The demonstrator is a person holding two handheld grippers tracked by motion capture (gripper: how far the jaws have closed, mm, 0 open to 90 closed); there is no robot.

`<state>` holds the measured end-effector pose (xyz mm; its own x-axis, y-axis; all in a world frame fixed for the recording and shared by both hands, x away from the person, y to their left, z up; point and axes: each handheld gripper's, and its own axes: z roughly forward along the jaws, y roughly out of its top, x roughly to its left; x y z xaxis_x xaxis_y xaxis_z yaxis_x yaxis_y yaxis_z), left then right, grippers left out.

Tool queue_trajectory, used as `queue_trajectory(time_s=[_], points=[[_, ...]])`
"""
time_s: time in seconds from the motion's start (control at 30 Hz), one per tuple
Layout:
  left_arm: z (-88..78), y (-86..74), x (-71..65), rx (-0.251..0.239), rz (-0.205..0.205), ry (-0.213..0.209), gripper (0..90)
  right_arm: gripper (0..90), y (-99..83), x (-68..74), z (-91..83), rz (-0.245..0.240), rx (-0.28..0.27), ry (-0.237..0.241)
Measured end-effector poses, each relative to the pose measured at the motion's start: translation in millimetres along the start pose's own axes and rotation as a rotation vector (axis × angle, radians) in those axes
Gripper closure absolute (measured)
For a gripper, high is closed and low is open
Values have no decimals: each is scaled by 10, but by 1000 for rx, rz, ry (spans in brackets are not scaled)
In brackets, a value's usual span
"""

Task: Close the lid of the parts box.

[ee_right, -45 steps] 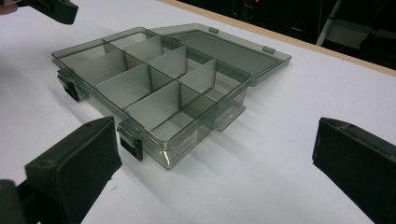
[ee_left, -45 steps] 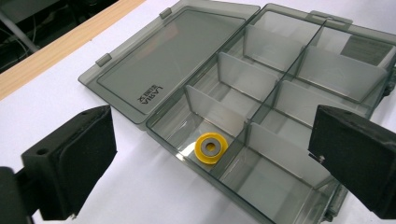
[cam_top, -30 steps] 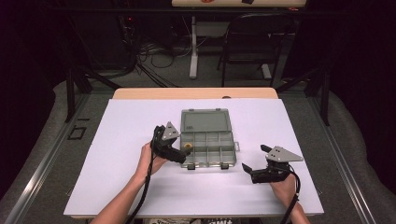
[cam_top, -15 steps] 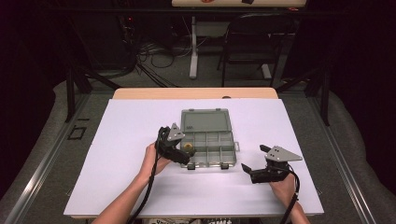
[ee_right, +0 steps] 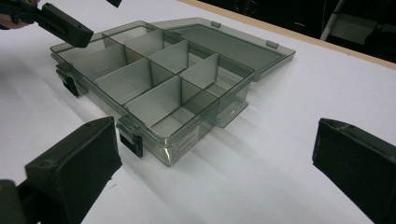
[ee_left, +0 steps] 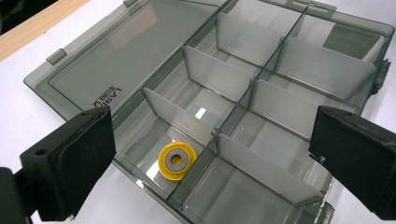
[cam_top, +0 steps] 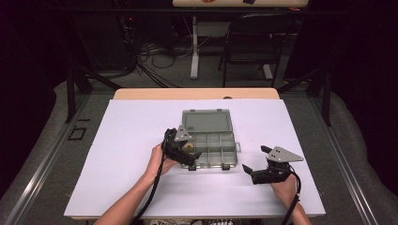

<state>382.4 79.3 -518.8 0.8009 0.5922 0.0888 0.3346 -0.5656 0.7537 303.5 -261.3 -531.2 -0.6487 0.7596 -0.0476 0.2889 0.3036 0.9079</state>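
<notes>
Lying flat in corner compartment: yellow ring (ee_left: pixel 176 160), grey centre; both jaws spread.

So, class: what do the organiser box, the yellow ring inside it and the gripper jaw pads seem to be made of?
Organiser box: smoky clear plastic, glossy; the table shows through its walls, which catch reflections. Yellow ring: likely plastic or tape around a grey, perhaps metal, core; too small to tell. Left gripper pads: matte black, probably rubber or foam.
</notes>
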Motion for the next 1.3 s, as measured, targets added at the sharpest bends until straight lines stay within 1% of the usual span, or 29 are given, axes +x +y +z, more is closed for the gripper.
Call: queue_trajectory(time_s=[0.07,0.17,0.23,0.37,0.47,0.7,0.9,1.03,1.3], points=[[6,-4,1,-4,-2,9,21,0,1,0,1,0,0,0],[9,-7,12,-3,-3,12,36,0,1,-1,-2,2,0,-1],[21,-14,16,-6,-13,1,61,0,1,1,-5,3,0,-2],[43,-23,11,-10,-16,-3,150,0,2,1,-5,4,-1,-2],[56,-28,9,-3,-14,-8,173,0,2,6,0,1,1,-1],[94,-39,9,5,-17,-19,262,0,-1,8,10,0,5,-1],[138,-57,17,12,-38,-30,331,0,1,10,0,-3,2,-2],[152,-71,40,8,-52,-26,369,0,-2,7,8,-1,4,-2],[185,-96,57,6,-80,-43,438,0,-1,3,12,2,5,-3]])
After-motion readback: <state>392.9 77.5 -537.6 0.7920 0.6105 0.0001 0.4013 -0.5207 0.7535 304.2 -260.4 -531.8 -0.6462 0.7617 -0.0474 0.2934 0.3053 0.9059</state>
